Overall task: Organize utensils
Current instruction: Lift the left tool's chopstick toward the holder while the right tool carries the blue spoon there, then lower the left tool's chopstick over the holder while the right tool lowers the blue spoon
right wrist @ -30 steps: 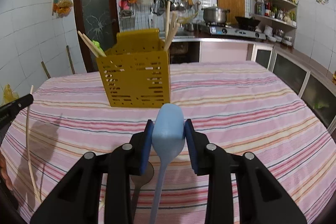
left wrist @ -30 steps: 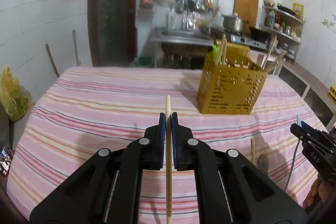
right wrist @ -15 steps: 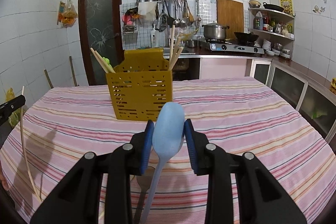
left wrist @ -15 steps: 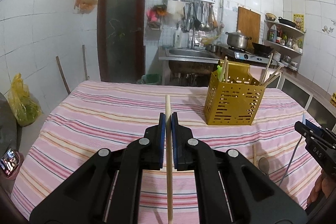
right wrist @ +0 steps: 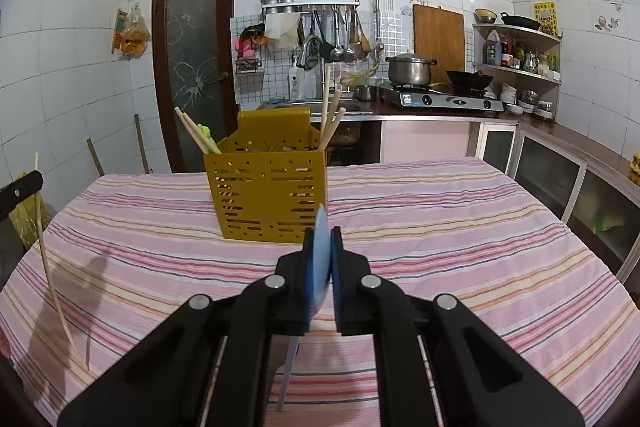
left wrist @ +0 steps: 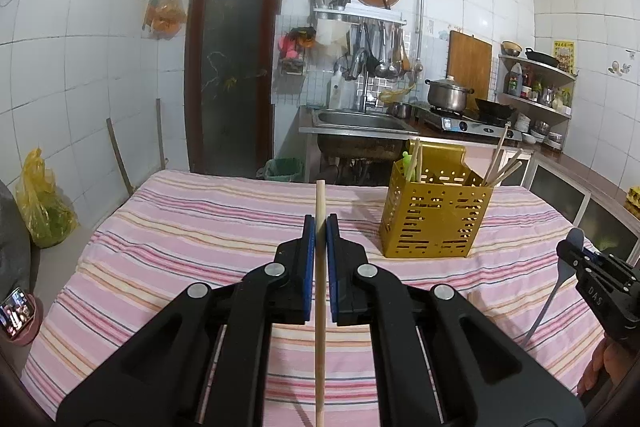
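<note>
My left gripper (left wrist: 320, 223) is shut on a wooden chopstick (left wrist: 320, 291) that stands upright between the pads, above the striped table. The yellow perforated utensil holder (left wrist: 434, 217) stands ahead and to its right, with chopsticks and a green utensil in it. My right gripper (right wrist: 322, 237) is shut on a light blue spoon (right wrist: 320, 259), now turned edge-on with its handle hanging down. The holder (right wrist: 272, 195) stands just ahead of it. The left gripper with its chopstick (right wrist: 50, 267) shows at the left edge of the right wrist view; the right gripper with the spoon (left wrist: 560, 279) shows at the right edge of the left wrist view.
The table carries a pink striped cloth (left wrist: 208, 227). A loose chopstick end (left wrist: 474, 297) lies on the cloth near the right gripper. Behind the table are a sink (left wrist: 360, 123), a stove with a pot (right wrist: 412, 71) and cabinets along the right wall.
Both grippers have risen and tilted up, so the holder looks farther away and lower. The blue spoon has turned from face-on to edge-on in the right gripper.
</note>
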